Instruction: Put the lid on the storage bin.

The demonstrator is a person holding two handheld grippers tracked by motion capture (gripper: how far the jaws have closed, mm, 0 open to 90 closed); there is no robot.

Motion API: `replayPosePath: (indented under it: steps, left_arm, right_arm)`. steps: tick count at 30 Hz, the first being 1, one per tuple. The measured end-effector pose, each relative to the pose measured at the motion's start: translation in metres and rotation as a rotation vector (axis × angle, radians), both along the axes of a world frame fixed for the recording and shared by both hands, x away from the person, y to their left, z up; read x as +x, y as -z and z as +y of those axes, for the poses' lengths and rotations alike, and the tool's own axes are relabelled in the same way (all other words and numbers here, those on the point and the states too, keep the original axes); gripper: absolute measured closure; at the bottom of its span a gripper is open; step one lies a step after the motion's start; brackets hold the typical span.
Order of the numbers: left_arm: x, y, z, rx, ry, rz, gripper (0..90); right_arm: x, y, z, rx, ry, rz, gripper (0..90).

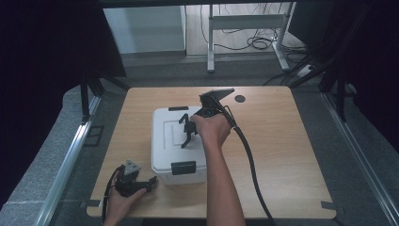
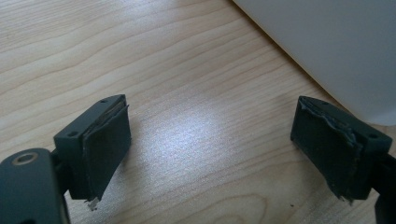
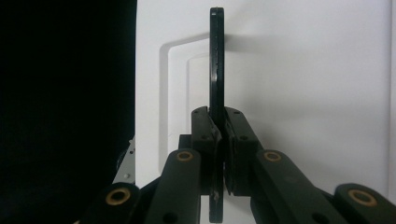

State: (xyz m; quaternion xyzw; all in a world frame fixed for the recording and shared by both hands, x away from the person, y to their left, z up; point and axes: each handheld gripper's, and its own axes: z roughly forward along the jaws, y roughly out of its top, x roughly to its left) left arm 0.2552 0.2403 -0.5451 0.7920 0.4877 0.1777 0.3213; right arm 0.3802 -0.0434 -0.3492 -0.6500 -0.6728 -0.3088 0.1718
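Handle (image 3: 216, 60) — between clamped right gripper (image 3: 219, 140) pads

The black handle (image 3: 216, 70) runs off the bottom edge in right gripper view. White box (image 2: 327, 42) is cut by top and right edges in left gripper view; its lid isn't visible there.

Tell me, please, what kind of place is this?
Probably a lab or workshop set up for recording handling tasks. A wooden table stands between dark curtains, loose cables lie on the floor under a desk frame, and a person works on a white box with hand-held grippers.
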Motion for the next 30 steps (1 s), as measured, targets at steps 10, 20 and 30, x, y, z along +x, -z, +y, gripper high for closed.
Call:
replayPosePath:
  steps: [10, 20, 30]
  left_arm:
    - [0.000, 0.000, 0.000, -0.001, -0.001, -0.001, 12.0]
    - [0.000, 0.000, 0.000, -0.001, -0.001, -0.001, 12.0]
    - [0.000, 0.000, 0.000, -0.001, -0.001, -0.001, 12.0]
  right_arm:
    - [0.003, 0.011, 0.003, 0.009, 0.014, 0.010, 83.6]
    - [0.003, 0.020, 0.002, 0.024, 0.020, 0.015, 83.1]
    - [0.004, 0.012, -0.005, 0.025, -0.021, -0.029, 69.0]
